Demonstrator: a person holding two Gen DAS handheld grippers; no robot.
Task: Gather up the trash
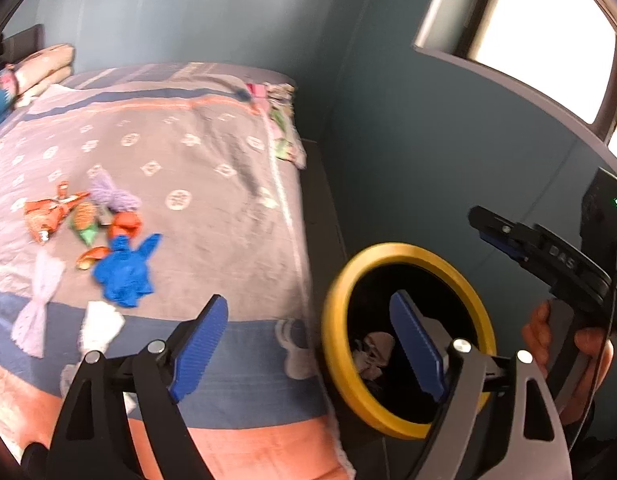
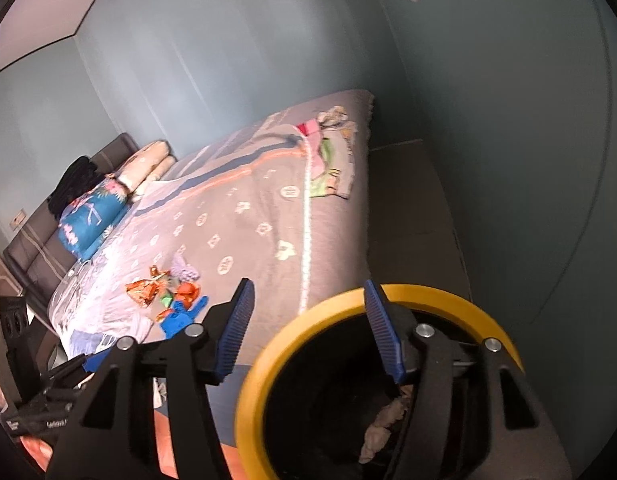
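A pile of trash lies on the bed: orange wrappers (image 1: 52,212), a purple crumpled piece (image 1: 110,194), a blue crumpled piece (image 1: 126,270) and white tissue scraps (image 1: 38,312). The same pile (image 2: 168,296) shows small in the right wrist view. A black bin with a yellow rim (image 1: 336,292) stands beside the bed, with crumpled paper (image 1: 372,354) inside. My left gripper (image 1: 306,300) is open and empty, spanning the bed's edge and the bin. My right gripper (image 2: 308,284) is open and empty over the bin's rim (image 2: 340,306), above the crumpled paper (image 2: 384,424).
The bed's grey patterned blanket (image 1: 196,152) reaches the teal wall (image 1: 408,128). Pillows (image 2: 148,168) and a blue bundle (image 2: 88,220) lie at the headboard end. A hand (image 1: 568,340) holds the right gripper's handle. A bright window (image 1: 528,24) is upper right.
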